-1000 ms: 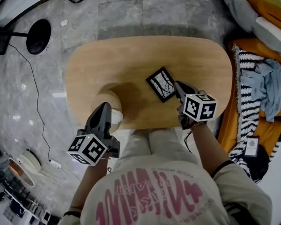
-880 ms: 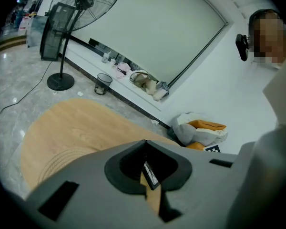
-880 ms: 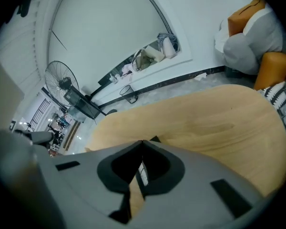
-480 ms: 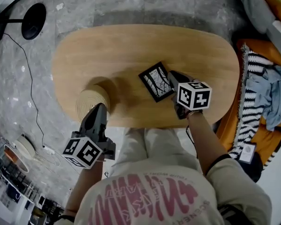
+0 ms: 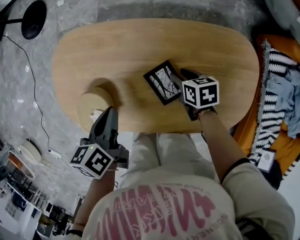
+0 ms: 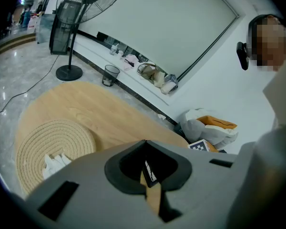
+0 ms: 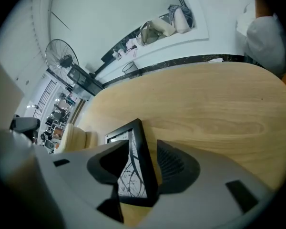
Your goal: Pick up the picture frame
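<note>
The black picture frame with a branch print lies on the oval wooden table, right of centre. My right gripper reaches down onto its near right edge. In the right gripper view the frame stands edge-on between the jaws of the right gripper. They are opening, and a gap shows beside the right pad. My left gripper hovers at the table's front edge beside a woven mat. Seen from its own camera, the left gripper has its jaw tips together and nothing held.
A crumpled white scrap lies on the woven mat. A standing fan and a small bin stand beyond the table. Striped and blue clothes are piled to the right. A cable runs over the stone floor at the left.
The right gripper has come down to the tabletop with the frame, which now lies nearer the table's middle. The left gripper has sunk toward the front edge by the mat.
</note>
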{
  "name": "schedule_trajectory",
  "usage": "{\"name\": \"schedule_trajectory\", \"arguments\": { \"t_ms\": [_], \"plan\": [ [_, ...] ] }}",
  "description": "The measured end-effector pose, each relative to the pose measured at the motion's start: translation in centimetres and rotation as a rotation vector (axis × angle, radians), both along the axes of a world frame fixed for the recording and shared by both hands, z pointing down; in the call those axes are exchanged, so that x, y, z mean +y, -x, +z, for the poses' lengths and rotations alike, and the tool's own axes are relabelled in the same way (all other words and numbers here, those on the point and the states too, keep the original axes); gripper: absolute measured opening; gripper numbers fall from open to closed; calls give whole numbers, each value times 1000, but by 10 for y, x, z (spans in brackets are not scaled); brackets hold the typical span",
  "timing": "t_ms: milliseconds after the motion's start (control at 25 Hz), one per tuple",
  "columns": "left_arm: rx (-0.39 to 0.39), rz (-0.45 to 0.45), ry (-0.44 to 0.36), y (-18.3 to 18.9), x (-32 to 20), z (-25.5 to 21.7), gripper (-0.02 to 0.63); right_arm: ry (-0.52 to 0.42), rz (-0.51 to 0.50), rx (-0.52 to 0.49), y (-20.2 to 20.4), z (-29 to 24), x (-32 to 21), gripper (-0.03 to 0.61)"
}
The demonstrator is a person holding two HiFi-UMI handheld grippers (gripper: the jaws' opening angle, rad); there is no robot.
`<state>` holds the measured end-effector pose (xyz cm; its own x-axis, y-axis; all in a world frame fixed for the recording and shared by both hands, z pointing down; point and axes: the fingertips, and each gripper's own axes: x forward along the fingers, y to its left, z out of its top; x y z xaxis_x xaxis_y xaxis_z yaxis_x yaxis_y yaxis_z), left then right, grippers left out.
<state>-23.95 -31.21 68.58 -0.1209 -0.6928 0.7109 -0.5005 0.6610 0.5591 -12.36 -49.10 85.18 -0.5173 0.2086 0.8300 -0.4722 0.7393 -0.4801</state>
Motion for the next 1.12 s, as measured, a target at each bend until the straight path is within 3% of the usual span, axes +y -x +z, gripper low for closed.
{"name": "schedule_trajectory", "arguments": {
  "t_ms": [240,480,560,600,960,1120],
  "plan": [
    [-7,-26,4,-8,1,-3,3,-79,-64,85,-2,11,2,170],
    [-17,-100,25,-12,23,-5,3,-169,-192,120,-6,13,4,152],
    [-18,-111,30,-14,28,-8,3,-144,-157,116,-4,13,5,139],
    [-19,-116,29,-14,30,-9,3,-129,-136,113,-2,13,7,82],
    [-56,-149,-5,-15,44,-27,3,-162,-85,123,-3,11,9,81],
    [-69,-170,-18,-19,62,-34,3,-85,45,162,-15,11,19,75]
  ]
}}
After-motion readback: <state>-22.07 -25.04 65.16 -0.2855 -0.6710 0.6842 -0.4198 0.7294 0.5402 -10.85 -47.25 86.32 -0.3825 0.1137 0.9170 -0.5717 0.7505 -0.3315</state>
